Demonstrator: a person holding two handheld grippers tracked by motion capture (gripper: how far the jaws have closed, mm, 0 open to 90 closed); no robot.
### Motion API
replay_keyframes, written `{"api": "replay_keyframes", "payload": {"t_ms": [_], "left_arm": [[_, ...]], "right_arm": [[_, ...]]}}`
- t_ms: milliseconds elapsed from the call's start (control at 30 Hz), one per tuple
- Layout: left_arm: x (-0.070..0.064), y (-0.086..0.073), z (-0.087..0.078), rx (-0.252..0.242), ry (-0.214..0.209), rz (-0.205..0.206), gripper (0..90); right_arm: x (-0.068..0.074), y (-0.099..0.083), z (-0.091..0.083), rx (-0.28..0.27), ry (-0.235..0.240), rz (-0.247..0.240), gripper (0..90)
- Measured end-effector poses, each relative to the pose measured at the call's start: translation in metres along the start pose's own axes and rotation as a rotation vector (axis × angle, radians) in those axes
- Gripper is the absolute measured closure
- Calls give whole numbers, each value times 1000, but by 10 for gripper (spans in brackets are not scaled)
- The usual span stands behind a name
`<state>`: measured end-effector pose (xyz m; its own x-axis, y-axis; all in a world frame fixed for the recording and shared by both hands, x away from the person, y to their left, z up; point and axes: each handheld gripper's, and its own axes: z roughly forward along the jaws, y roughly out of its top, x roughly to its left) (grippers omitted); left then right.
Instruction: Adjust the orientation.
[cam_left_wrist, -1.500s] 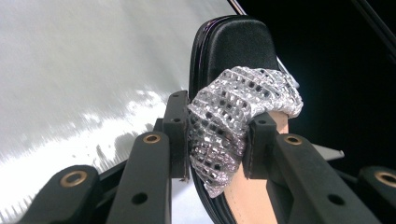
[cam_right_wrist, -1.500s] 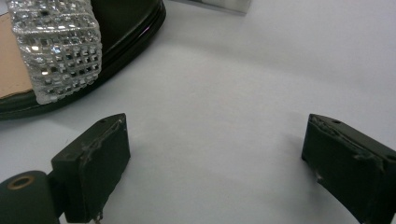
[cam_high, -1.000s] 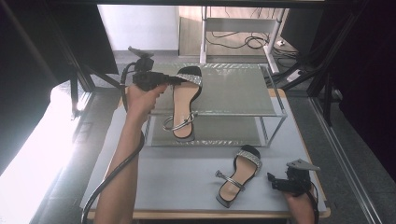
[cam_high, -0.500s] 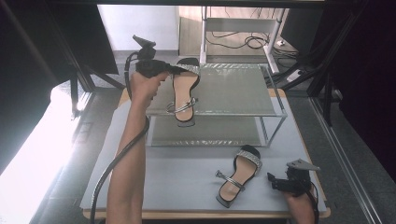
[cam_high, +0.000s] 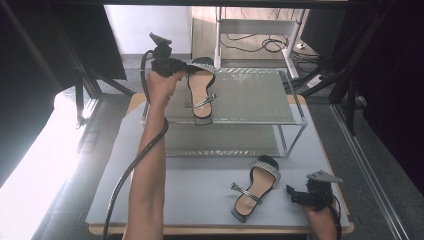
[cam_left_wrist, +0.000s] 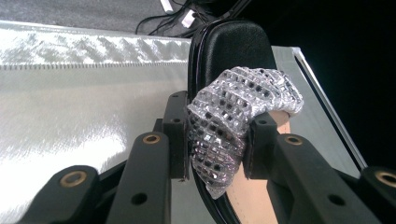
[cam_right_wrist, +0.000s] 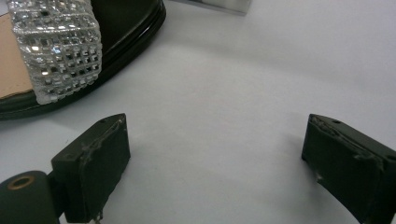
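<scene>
Item 1: held sandal (cam_high: 200, 92), black sole, tan insole, rhinestone toe band and thin ankle strap. Location: top shelf of the two-tier shoe rack (cam_high: 295, 107), toward its left end, lying lengthwise with the toe at the far edge and the heel near the front edge. In the left gripper view the rhinestone toe band (cam_left_wrist: 233, 126) sits bunched between the two black jaws, the black toe of the sole rising beyond them over the silvery shelf liner (cam_left_wrist: 70, 93).

Item 2: left gripper (cam_high: 186, 66). Position: far left corner of the rack, at the sandal's toe, held by a hand (cam_high: 161, 85) on an outstretched forearm, cable trailing down along the arm. State: jaws pressed in on the toe band from both sides (the band crumples between the pads).

Item 3: second sandal (cam_high: 256, 187), same pattern. Location: flat on the grey table mat (cam_high: 190, 185), in front of the rack's right half, toe pointing toward the rack, heel toward the person. In the right gripper view its rhinestone band (cam_right_wrist: 56, 46) shows at the upper left.

Item 4: right gripper (cam_high: 291, 196). Position: low over the mat near the table's front right, just beside the second sandal, not touching it. State: jaws spread wide, bare mat between them.

Item 5: lower shelf of the rack, with the same silvery liner.
</scene>
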<state>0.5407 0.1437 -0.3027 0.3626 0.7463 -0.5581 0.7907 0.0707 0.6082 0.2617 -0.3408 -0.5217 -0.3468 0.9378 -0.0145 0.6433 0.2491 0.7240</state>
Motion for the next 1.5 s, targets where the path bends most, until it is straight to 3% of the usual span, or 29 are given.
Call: {"api": "replay_keyframes", "payload": {"t_ms": [333,400,533,633,733,767,900,933,1100,1233,1333,1500], "left_arm": [[1,-4,36,-10,88,43,674],[1,-4,38,-9,94,44,674],[3,-7,44,-34,146,49,672],[5,-9,47,-23,163,59,665],[6,-11,48,-22,160,65,650],[8,-13,48,-24,137,57,620],[7,-15,46,-22,112,68,520],[4,-16,43,-20,117,91,496],[0,-20,36,-20,114,127,387],[-4,-27,26,-48,77,154,318],[-5,-29,23,-56,75,165,249],[-10,-35,12,-46,113,221,171]], "right_arm": [[0,0,0,-1,0,-1,72],[0,0,0,-1,0,-1,71],[0,0,0,-1,0,-1,72],[0,0,0,-2,0,2,72],[0,0,0,-2,0,1,72],[0,0,0,-2,0,1,72],[0,0,0,-2,0,0,72],[0,0,0,-2,-1,1,72],[0,0,0,-2,-1,0,72],[0,0,0,-1,-1,0,72],[0,0,0,-2,-1,0,72],[0,0,0,-1,-1,0,72]]}}
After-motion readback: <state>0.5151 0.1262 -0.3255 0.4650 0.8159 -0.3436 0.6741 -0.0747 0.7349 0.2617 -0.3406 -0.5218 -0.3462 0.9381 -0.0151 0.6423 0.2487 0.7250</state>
